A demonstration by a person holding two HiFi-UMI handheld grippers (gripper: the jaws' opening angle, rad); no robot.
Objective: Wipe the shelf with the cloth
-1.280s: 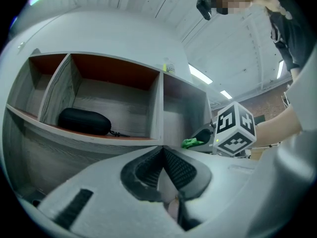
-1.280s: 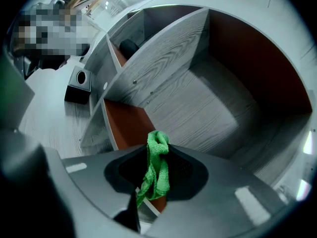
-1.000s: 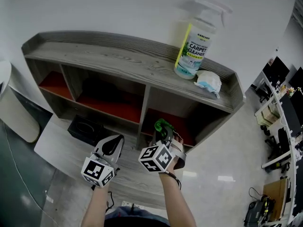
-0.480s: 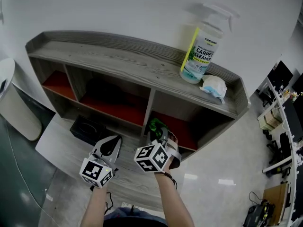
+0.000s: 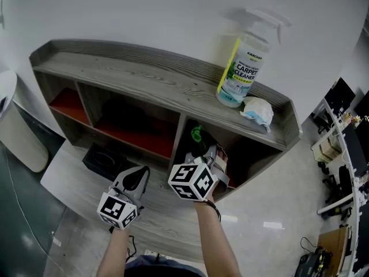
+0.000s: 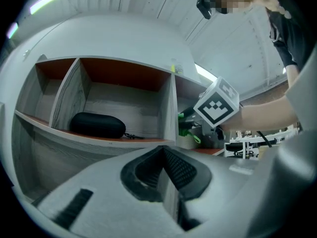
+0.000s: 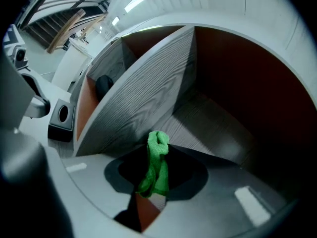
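Note:
A grey wooden shelf unit (image 5: 161,82) with red-backed compartments stands against the white wall. My right gripper (image 5: 199,146) is shut on a green cloth (image 5: 196,134), and it sits at the mouth of the lower right compartment (image 7: 218,128). The cloth (image 7: 156,165) sticks out between the shut jaws, clear of the compartment floor. The left gripper (image 5: 134,180) hangs lower and to the left, in front of the shelf, jaws shut on nothing. In the left gripper view the cloth (image 6: 185,128) and the right gripper's marker cube (image 6: 217,108) appear at the right compartment.
A carpet cleaner spray bottle (image 5: 242,68) and a crumpled white wipe (image 5: 256,109) stand on the shelf top at the right. A black case (image 6: 96,125) lies in the middle compartment. A white bin (image 5: 17,131) stands at the left.
My right gripper has lifted and moved forward with the green cloth, from in front of the shelf to the mouth of the lower right compartment. The left gripper has barely moved.

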